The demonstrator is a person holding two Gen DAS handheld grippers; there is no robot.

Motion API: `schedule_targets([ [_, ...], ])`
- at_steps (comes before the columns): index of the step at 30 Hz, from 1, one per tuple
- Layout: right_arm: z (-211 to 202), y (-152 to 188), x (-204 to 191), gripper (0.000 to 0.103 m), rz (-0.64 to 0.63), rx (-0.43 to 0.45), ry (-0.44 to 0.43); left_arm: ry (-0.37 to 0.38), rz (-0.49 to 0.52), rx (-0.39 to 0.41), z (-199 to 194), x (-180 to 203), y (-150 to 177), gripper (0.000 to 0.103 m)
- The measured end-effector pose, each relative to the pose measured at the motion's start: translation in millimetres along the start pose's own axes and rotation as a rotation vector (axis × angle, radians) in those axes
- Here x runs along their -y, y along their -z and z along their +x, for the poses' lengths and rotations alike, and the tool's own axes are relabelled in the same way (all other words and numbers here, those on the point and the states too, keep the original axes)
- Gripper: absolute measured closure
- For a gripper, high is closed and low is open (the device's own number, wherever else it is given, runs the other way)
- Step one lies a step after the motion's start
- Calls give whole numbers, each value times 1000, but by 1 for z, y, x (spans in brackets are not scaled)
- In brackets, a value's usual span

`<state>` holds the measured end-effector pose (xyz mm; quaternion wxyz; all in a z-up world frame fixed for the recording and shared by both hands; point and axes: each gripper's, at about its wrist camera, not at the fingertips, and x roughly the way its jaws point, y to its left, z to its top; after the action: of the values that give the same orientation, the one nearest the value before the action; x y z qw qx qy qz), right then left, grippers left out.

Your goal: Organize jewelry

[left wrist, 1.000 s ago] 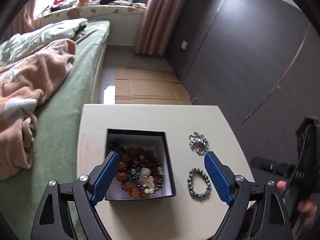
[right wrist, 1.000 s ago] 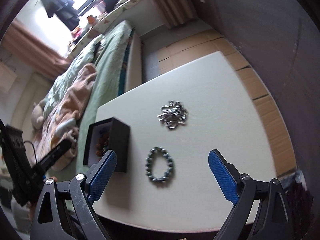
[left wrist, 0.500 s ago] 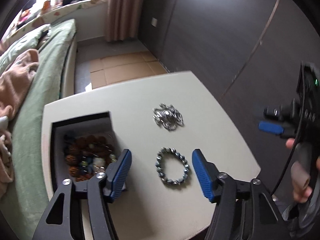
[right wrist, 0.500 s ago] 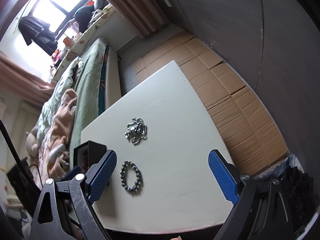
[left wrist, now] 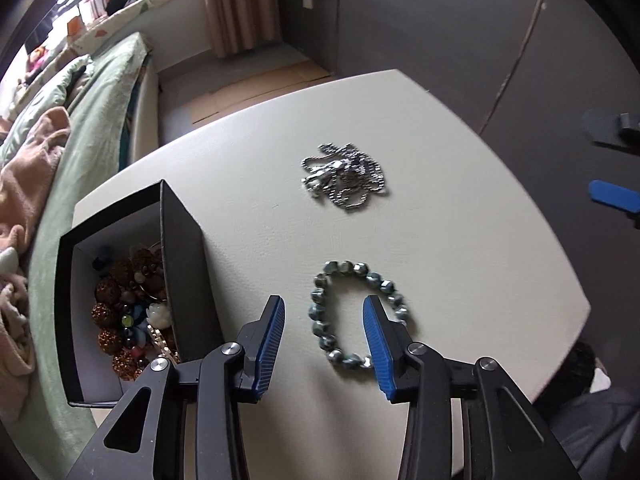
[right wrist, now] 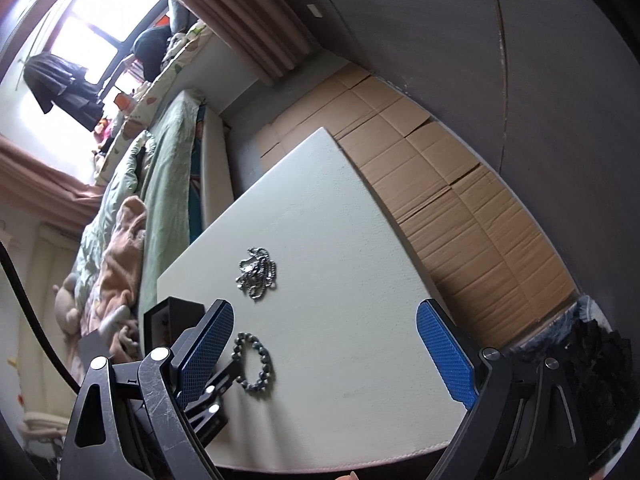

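A grey-blue beaded bracelet (left wrist: 352,312) lies flat on the white table (left wrist: 460,184). My left gripper (left wrist: 324,340) is open, low over the table, its fingers straddling the bracelet's left side. A tangled silver chain (left wrist: 346,178) lies farther back. A black box (left wrist: 184,280) holding several beaded pieces stands at the left. In the right wrist view my right gripper (right wrist: 324,356) is open and empty, held above the table's near edge; the bracelet (right wrist: 254,366), the chain (right wrist: 256,272) and the box (right wrist: 172,320) show there too.
A bed with green sheets and a peach blanket (left wrist: 36,168) runs along the table's left side. Flattened cardboard (right wrist: 440,208) covers the floor beyond and to the right of the table. A dark wall (left wrist: 440,20) stands behind it.
My left gripper has moved right from over the box, dropped down around the bracelet and narrowed its opening. My right gripper has pulled back and risen away from the table.
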<state>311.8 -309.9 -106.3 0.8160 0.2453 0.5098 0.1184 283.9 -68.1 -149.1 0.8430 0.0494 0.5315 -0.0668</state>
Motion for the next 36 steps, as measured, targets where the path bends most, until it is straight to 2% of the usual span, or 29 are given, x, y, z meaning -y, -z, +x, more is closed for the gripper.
schedule_targets([
  [7,4,3,-9,9,-15,-12,-25,-100,52,5,10,10,-2,60],
  [15,6,5,-11,9,-18,-16,-27,-117,96,-4,11,16,1,60],
  [19,8,6,-12,9,-12,-17,-24,-88,105,3,9,18,-1,60],
  [23,12,5,-12,9,-9,-24,-15,-72,171,-9,11,30,1,60],
  [27,13,5,-13,9,-12,-27,-10,-92,209,-15,15,37,2,60],
  [30,13,6,-13,9,-16,-28,-7,-77,190,-18,17,33,0,60],
  [34,14,6,-9,9,-7,-33,-12,17,78,-43,21,16,-5,60],
  [36,12,5,-7,9,6,-27,-19,36,58,-46,22,14,-6,61],
])
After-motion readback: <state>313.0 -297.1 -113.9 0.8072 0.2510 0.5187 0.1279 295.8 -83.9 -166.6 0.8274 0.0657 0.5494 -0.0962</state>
